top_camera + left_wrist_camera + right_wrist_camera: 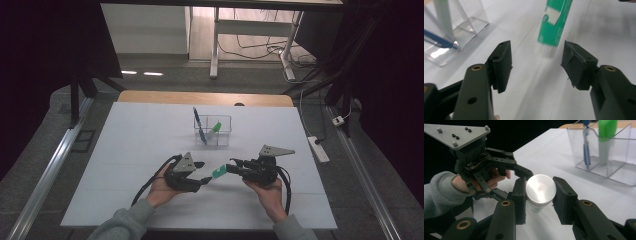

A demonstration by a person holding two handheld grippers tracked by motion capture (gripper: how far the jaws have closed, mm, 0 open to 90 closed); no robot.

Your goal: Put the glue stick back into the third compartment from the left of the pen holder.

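A green tube hangs just above the white table, between my two grippers. My right gripper is shut on one end of it; in the right gripper view both pads press on the tube's round silvery end. The other, whitish end of the tube points into the gap of my left gripper. That gripper's jaws stand open, with neither pad touching the tube. In the high view the left gripper sits just left of the tube, facing the right one.
A clear divided box stands behind the grippers at mid-table, holding a blue pen and a green-capped item. The white table cover extends on all sides; its front edge is near the person's forearms.
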